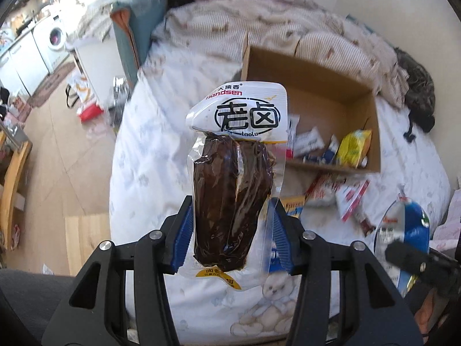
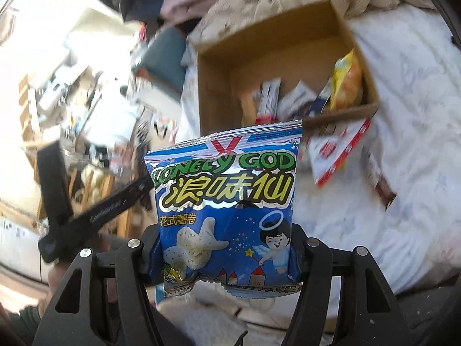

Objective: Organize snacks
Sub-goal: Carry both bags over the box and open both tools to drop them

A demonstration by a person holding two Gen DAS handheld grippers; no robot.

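My left gripper [image 1: 230, 225] is shut on a clear vacuum pack of dark braised meat [image 1: 233, 190] with a white label, held upright above the bed. My right gripper [image 2: 227, 248] is shut on a blue Lonely God chips bag [image 2: 227, 210], also held above the bed. That bag and gripper also show at the right of the left wrist view [image 1: 403, 230]. An open cardboard box [image 1: 314, 77] lies on the bed beyond both grippers and holds several snack packs, among them a yellow bag [image 1: 354, 147]. The box shows in the right wrist view too [image 2: 219, 86].
Loose red-and-white snack packs [image 1: 348, 196] lie on the white bedspread [image 1: 149, 155] in front of the box, also in the right wrist view [image 2: 340, 150]. A rumpled blanket [image 1: 331, 43] lies behind the box. The bed's left edge drops to a wooden floor [image 1: 66, 150] with clutter.
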